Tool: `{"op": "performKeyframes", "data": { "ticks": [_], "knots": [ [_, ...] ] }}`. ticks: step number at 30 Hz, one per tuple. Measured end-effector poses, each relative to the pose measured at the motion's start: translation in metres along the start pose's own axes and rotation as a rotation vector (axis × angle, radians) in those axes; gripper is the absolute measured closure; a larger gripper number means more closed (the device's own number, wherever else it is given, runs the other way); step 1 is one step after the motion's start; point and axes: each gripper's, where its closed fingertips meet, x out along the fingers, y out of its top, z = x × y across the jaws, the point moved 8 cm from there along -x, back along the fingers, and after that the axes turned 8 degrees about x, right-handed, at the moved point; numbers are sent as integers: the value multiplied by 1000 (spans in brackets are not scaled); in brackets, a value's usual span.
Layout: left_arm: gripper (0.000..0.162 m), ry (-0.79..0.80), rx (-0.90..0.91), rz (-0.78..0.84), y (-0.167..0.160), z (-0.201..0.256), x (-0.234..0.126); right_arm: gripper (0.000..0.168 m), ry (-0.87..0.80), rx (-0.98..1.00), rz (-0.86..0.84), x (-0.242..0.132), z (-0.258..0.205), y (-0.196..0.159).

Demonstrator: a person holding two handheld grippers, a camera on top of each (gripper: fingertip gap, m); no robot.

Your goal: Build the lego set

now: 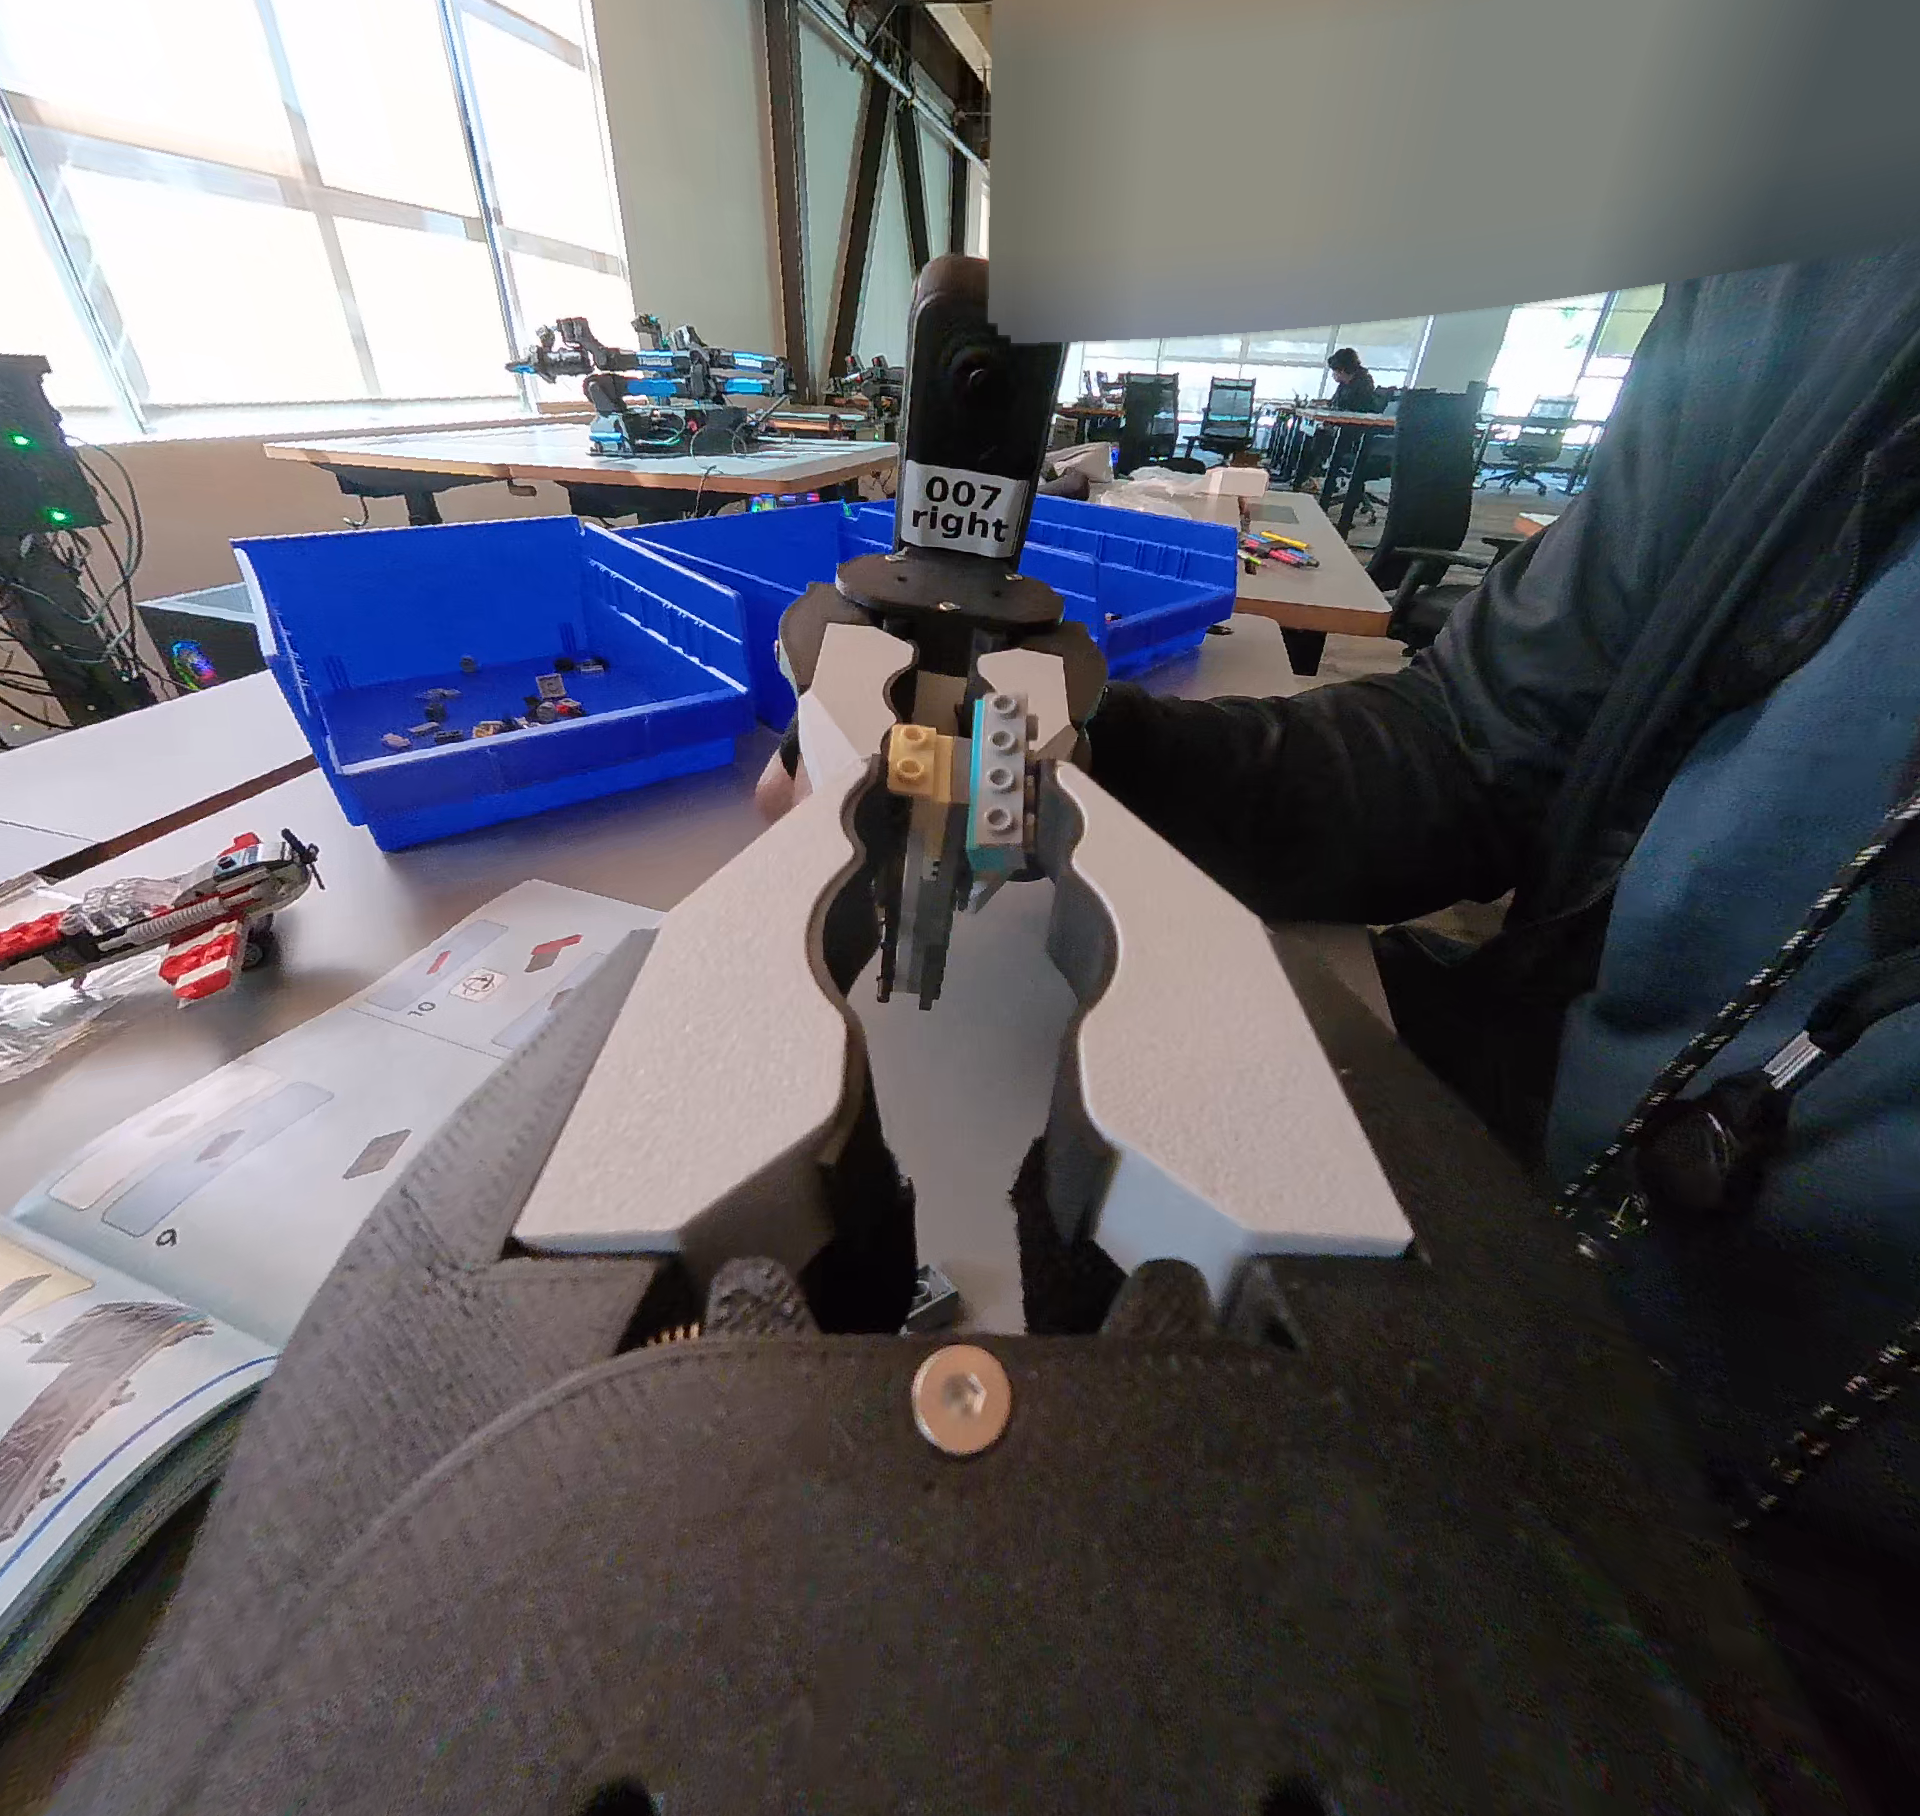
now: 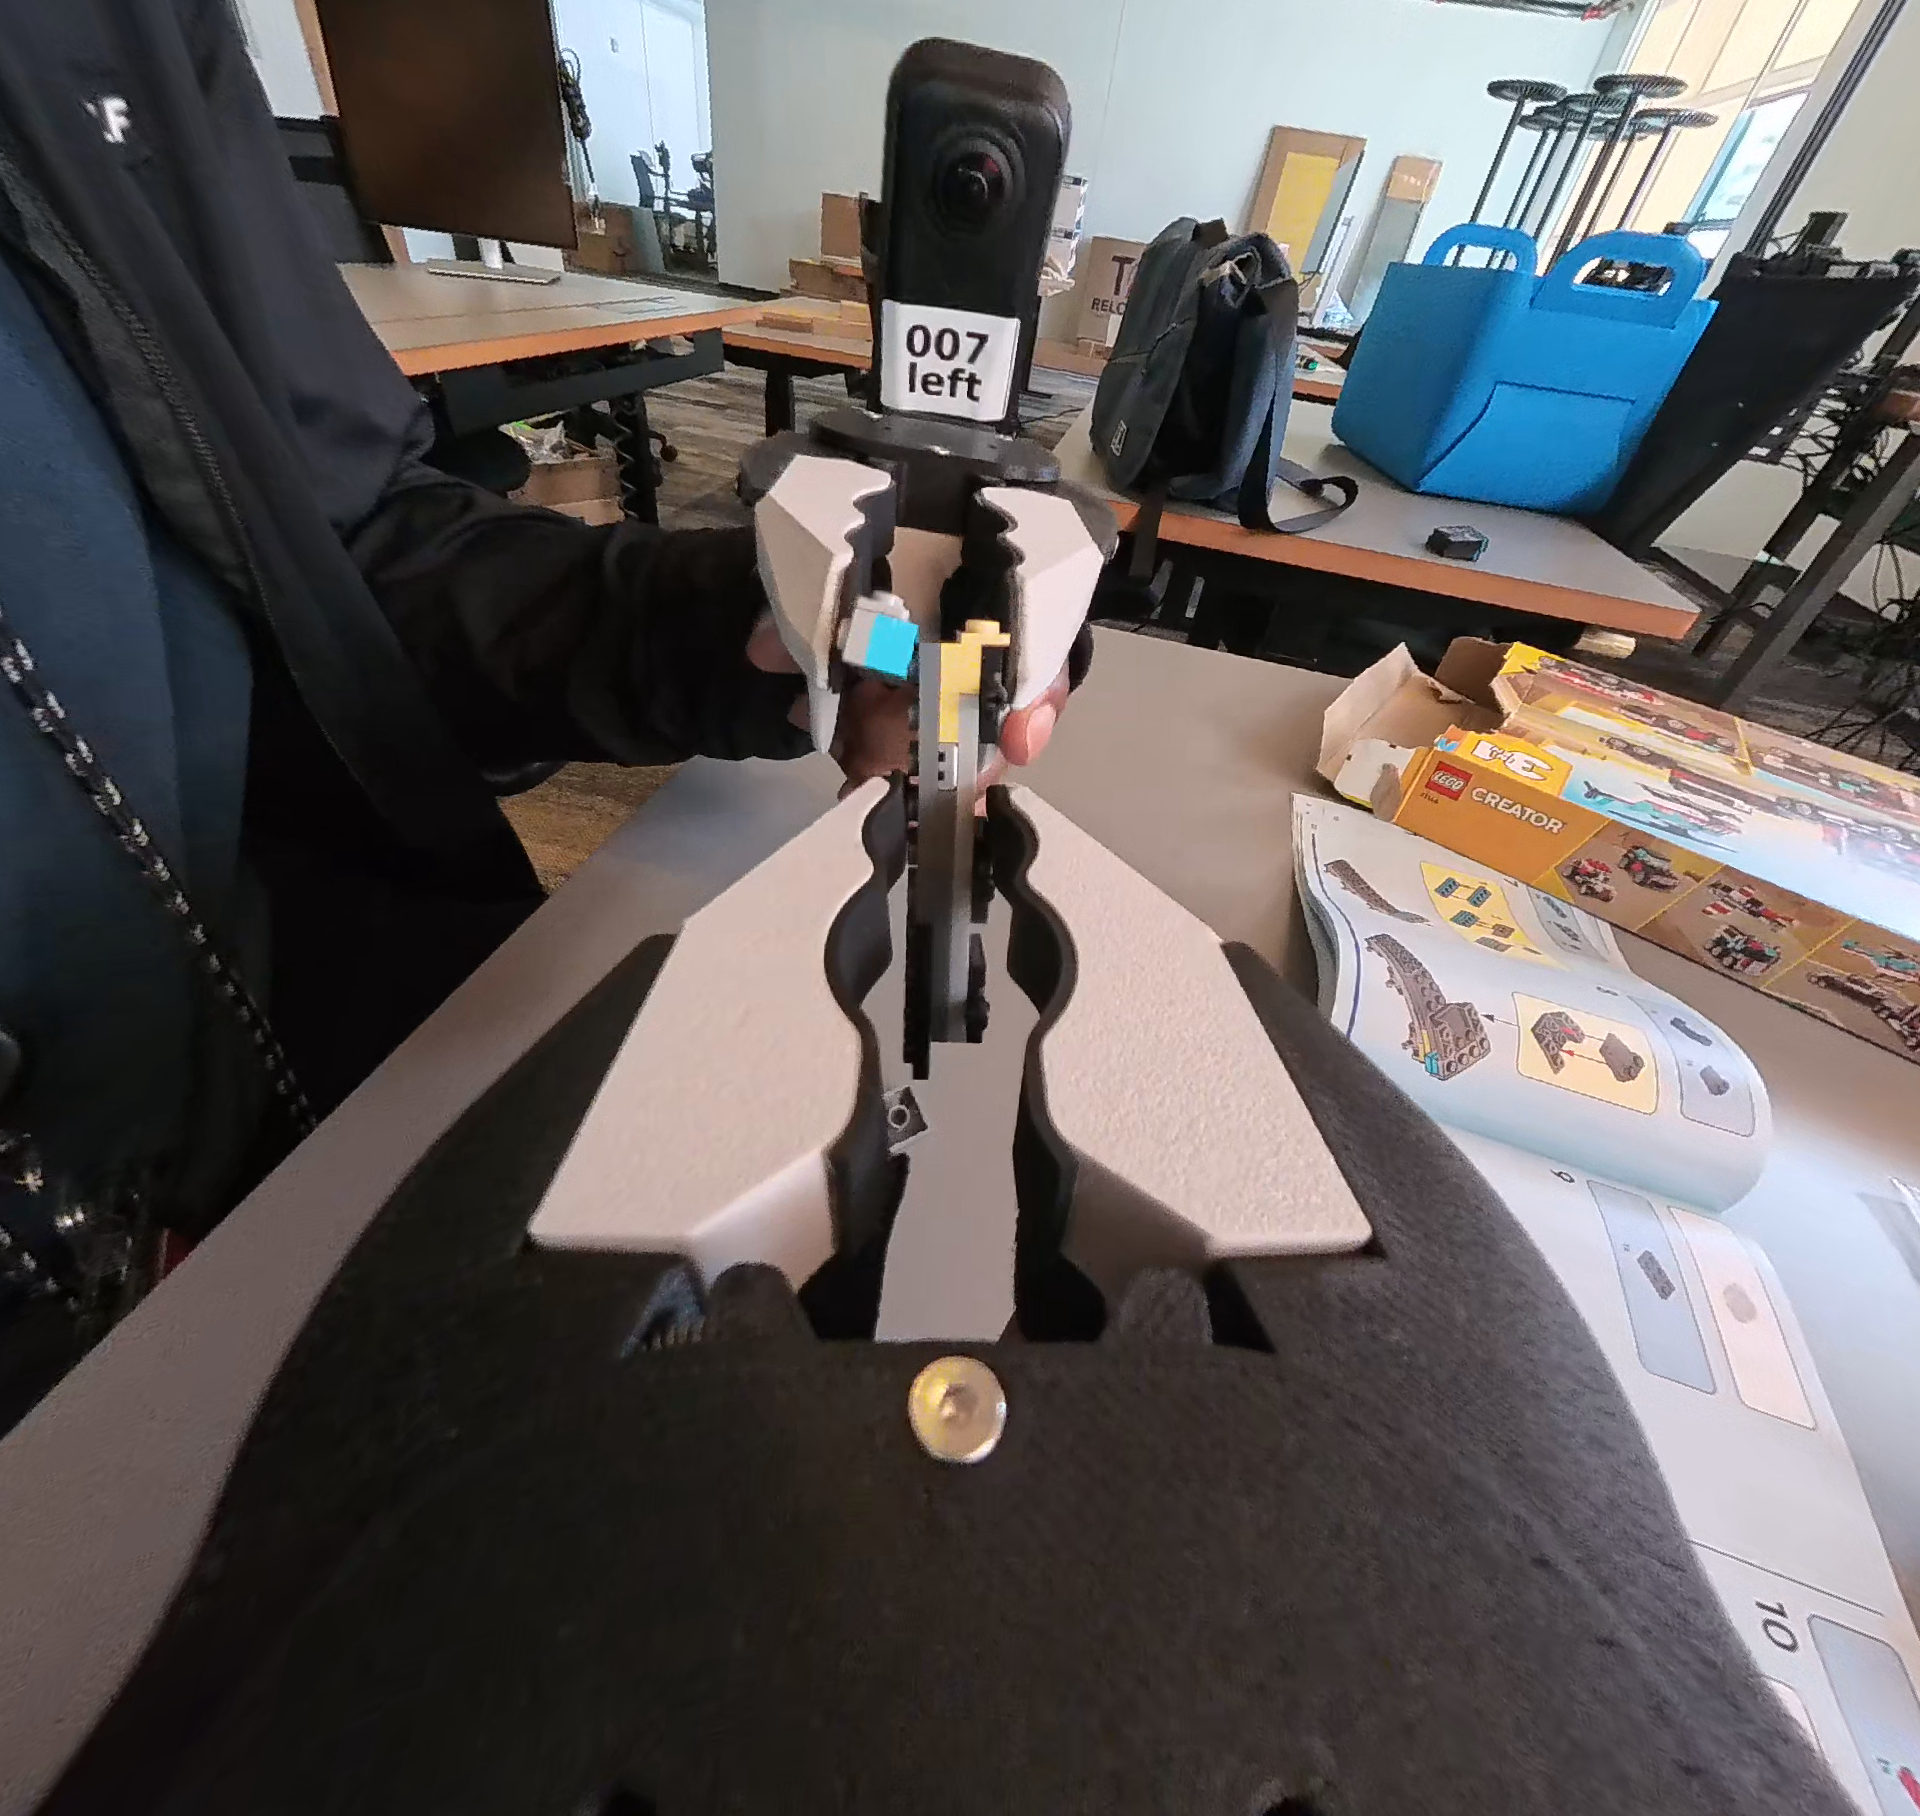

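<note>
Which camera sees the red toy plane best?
The left wrist view: the red plane sits whole on the table, left of the left gripper. The right wrist view doesn't show it.

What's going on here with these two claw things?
A person is building a Lego set with two handheld grippers. The left gripper and right gripper face each other above the table, both apparently closed on one small grey, tan and teal Lego assembly. An instruction booklet lies open nearby; loose pieces sit in a blue bin.
</note>
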Motion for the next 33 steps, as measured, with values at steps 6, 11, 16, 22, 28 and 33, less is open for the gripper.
{"op": "performKeyframes", "data": {
  "ticks": [6, 11, 16, 22, 28, 33],
  "knots": [
    [134, 18, 39, -27, -1, 1, 0, 154, -4, 20, -21, 2, 1, -1],
    [133, 25, 50, -43, -1, 1, 0, 154, -5, 29, -32, 3, 1, -1],
    [134, 19, 58, -68, -1, 2, -1, 154, -10, 21, -50, 3, 1, -1],
    [134, 21, 85, -131, -2, 3, -3, 154, -14, 21, -85, 5, 0, -2],
    [134, 21, 82, -120, -1, 2, -3, 154, -10, 35, -76, 5, 0, -1],
    [134, 15, 90, -87, 1, 4, -2, 154, 7, 53, -53, 4, -1, 1]
  ]
}}
